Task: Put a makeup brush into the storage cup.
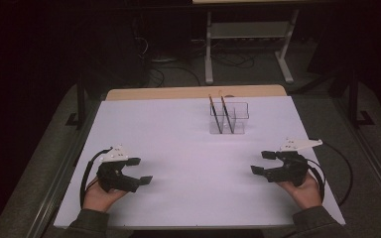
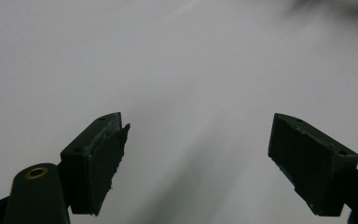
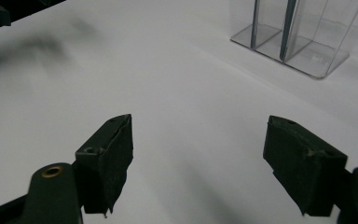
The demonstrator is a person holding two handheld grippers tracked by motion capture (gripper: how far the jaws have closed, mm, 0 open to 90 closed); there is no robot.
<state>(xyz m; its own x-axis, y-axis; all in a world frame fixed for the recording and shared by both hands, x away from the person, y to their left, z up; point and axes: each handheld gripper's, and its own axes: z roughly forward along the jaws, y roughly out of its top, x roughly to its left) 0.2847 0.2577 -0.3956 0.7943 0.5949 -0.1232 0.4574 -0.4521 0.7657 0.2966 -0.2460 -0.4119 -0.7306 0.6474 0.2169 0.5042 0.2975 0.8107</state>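
L gripper (image 1: 140, 170) and R gripper (image 1: 262, 162) are resting low on the white table sheet (image 1: 178, 163), jaws wide, nothing between them. Clear plastic divided holder (image 1: 229, 119) w/ two brown pencils (image 1: 214, 114) is sitting well ahead of R jaws. Prob next: approach level, pinch one pencil mid-shaft w/o tipping the holder.

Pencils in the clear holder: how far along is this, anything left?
Looks finished or nearly so: two pencils stand tilted in the clear holder. Nothing is in hand: the left gripper and right gripper are open and empty, low over the white table. No loose pencils visible there.
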